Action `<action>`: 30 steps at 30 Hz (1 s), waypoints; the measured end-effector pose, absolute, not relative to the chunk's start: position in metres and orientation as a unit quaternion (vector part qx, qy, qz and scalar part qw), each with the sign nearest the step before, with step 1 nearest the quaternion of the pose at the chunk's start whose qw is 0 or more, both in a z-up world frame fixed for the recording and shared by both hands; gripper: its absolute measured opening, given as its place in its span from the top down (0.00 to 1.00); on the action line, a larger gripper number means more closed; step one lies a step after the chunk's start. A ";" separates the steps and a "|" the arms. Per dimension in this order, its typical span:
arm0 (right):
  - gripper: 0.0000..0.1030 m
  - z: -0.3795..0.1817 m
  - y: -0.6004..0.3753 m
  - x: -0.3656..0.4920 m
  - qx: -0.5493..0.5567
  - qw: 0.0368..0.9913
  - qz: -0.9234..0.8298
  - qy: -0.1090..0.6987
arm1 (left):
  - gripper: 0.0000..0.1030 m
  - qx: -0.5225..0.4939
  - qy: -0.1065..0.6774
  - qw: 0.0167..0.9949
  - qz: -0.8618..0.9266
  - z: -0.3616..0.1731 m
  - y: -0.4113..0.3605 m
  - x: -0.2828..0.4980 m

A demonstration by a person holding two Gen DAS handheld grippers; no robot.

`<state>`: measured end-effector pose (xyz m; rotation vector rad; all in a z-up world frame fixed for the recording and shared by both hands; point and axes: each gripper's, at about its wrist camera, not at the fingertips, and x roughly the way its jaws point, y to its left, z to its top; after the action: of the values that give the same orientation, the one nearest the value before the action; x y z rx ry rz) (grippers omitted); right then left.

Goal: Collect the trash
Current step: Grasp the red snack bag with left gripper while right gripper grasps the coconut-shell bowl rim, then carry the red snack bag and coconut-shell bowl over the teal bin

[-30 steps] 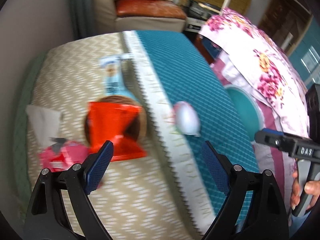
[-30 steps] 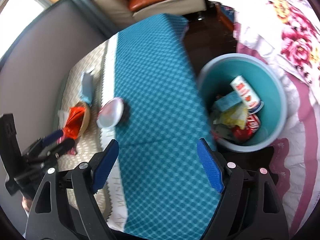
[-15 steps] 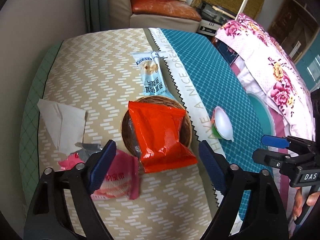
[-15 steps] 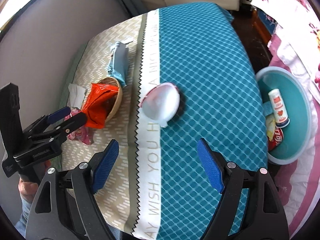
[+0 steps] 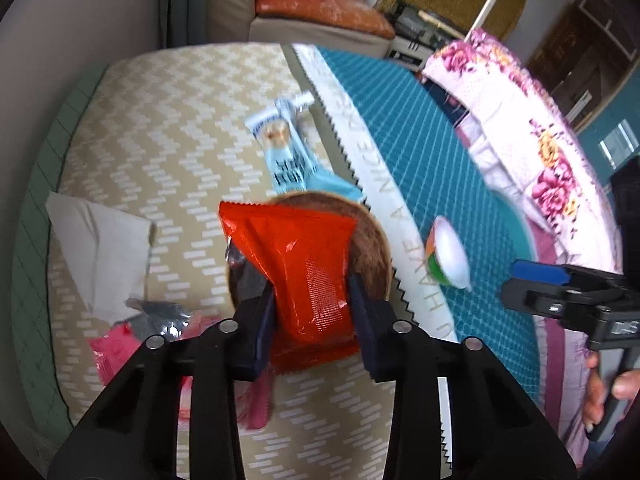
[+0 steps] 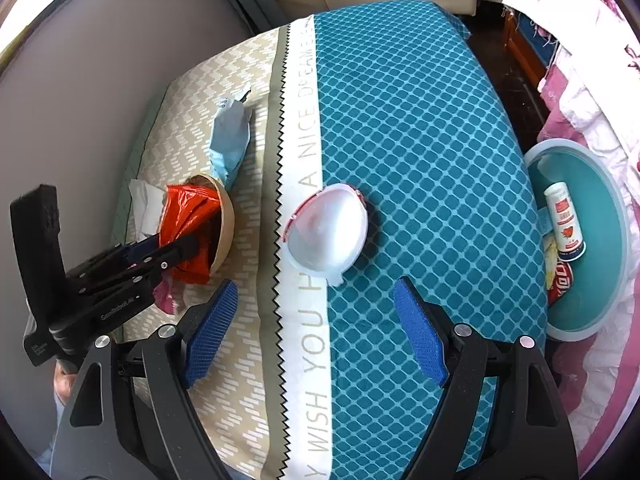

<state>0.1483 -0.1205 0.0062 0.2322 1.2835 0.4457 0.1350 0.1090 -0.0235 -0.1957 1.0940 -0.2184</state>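
Note:
My left gripper (image 5: 312, 312) is shut on an orange snack wrapper (image 5: 296, 256) that lies across a small wooden bowl (image 5: 368, 240); it also shows in the right wrist view (image 6: 160, 256). My right gripper (image 6: 316, 328) is open and empty, just short of a white jelly cup (image 6: 328, 232) lying on the teal cloth. A light blue wrapper (image 5: 288, 156), a white tissue (image 5: 104, 248) and a pink wrapper (image 5: 116, 356) lie on the beige cloth. A teal trash bin (image 6: 600, 312) with trash inside stands on the floor at the right.
The table (image 6: 400, 120) has a beige cloth on the left and a teal cloth on the right. A grey wall (image 6: 100, 80) runs along the left. A floral bedspread (image 5: 540, 152) lies right of the table; a sofa (image 5: 312, 20) stands beyond.
My left gripper moved forward and closed on the orange wrapper. My right gripper moved closer to the jelly cup and stayed open.

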 end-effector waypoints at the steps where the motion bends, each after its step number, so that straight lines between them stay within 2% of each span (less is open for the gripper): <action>1: 0.26 0.006 -0.118 0.151 0.109 0.771 0.208 0.592 | 0.65 -0.096 0.513 0.847 -0.103 -0.019 0.113 0.134; 6: 0.26 0.007 -0.098 0.164 0.109 0.768 0.237 0.585 | 0.65 -0.120 0.491 0.859 -0.086 0.000 0.142 0.137; 11: 0.27 0.001 -0.077 0.172 0.097 0.762 0.258 0.586 | 0.65 -0.128 0.493 0.857 -0.078 -0.003 0.154 0.142; 14: 0.40 -0.005 -0.064 0.182 0.094 0.755 0.264 0.592 | 0.65 -0.139 0.492 0.856 -0.076 -0.006 0.161 0.144; 22: 0.53 -0.029 -0.035 0.201 0.073 0.745 0.266 0.607 | 0.65 -0.146 0.489 0.857 -0.068 -0.006 0.171 0.145; 23: 0.55 -0.033 -0.034 0.202 0.073 0.743 0.266 0.609 | 0.65 -0.148 0.488 0.858 -0.067 -0.006 0.172 0.144; 25: 0.72 -0.038 -0.033 0.202 0.072 0.741 0.269 0.611 | 0.65 -0.147 0.489 0.857 -0.065 -0.006 0.172 0.144; 26: 0.89 -0.038 -0.034 0.202 0.072 0.743 0.269 0.609 | 0.65 -0.146 0.490 0.857 -0.065 -0.006 0.171 0.144; 27: 0.93 -0.038 -0.036 0.201 0.075 0.745 0.271 0.604 | 0.65 -0.146 0.490 0.857 -0.065 -0.007 0.171 0.144; 30: 0.94 -0.029 -0.045 0.198 0.072 0.760 0.266 0.588 | 0.65 -0.142 0.491 0.857 -0.067 -0.006 0.167 0.142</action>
<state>0.1976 -0.0451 -0.0291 0.1571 1.2806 0.5795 0.1419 0.1666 -0.0058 -0.2982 1.0308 -0.1400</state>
